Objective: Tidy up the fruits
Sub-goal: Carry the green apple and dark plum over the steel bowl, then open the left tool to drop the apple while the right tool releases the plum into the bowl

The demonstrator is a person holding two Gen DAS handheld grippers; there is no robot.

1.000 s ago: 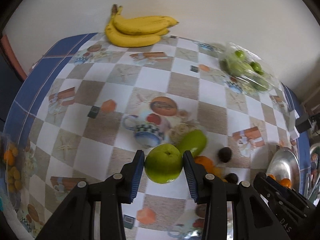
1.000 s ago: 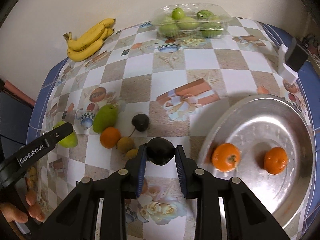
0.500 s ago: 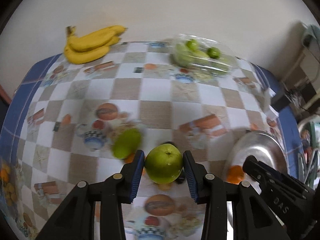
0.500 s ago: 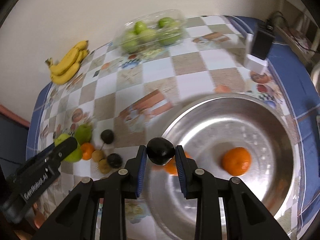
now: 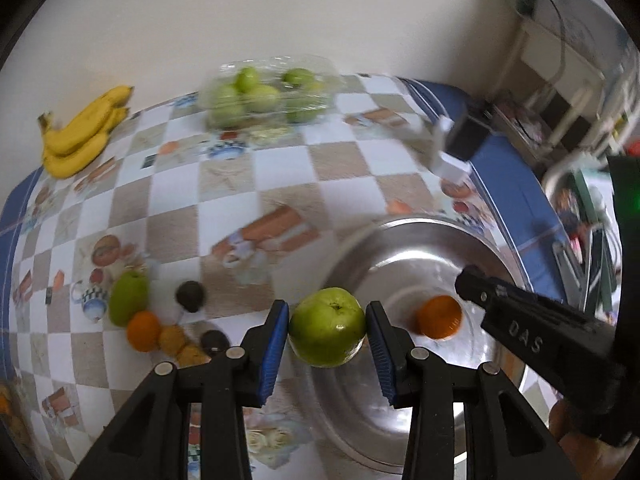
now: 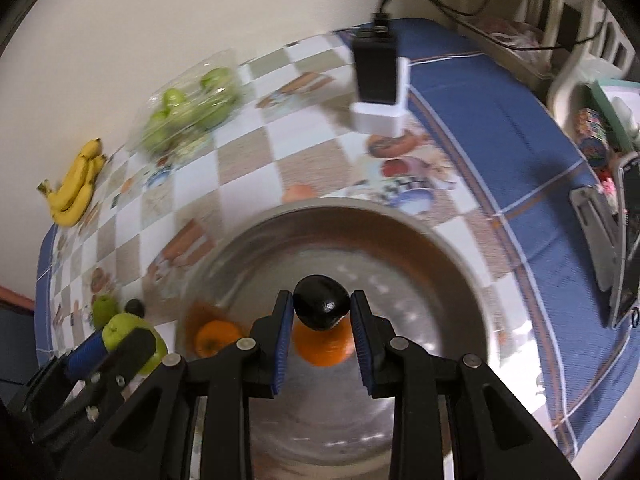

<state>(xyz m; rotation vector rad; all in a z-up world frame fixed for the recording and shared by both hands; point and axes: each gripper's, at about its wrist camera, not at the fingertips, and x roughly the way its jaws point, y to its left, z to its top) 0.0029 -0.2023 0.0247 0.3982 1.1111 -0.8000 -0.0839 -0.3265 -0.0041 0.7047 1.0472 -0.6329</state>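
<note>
My left gripper (image 5: 327, 330) is shut on a green apple (image 5: 327, 332) and holds it above the left rim of the steel bowl (image 5: 404, 248). My right gripper (image 6: 320, 314) is shut on a dark round fruit (image 6: 321, 307) and holds it over the middle of the bowl (image 6: 400, 256). Two oranges (image 6: 212, 338) lie in the bowl; one (image 6: 322, 346) is just below the dark fruit. On the cloth left of the bowl lie a green mango (image 5: 128, 298), an orange (image 5: 143, 331), two dark fruits (image 5: 191, 296) and small brown fruits (image 5: 173, 340).
A banana bunch (image 5: 82, 132) lies at the back left by the wall. A clear plastic box of green fruits (image 5: 266, 96) stands at the back. A black adapter on a white block (image 6: 378, 88) stands behind the bowl. Shelves and clutter are off the table's right edge.
Both grippers have swung right with their fruits. The right one went from the bowl's left rim to over its middle. The left one now reaches the bowl's left rim.
</note>
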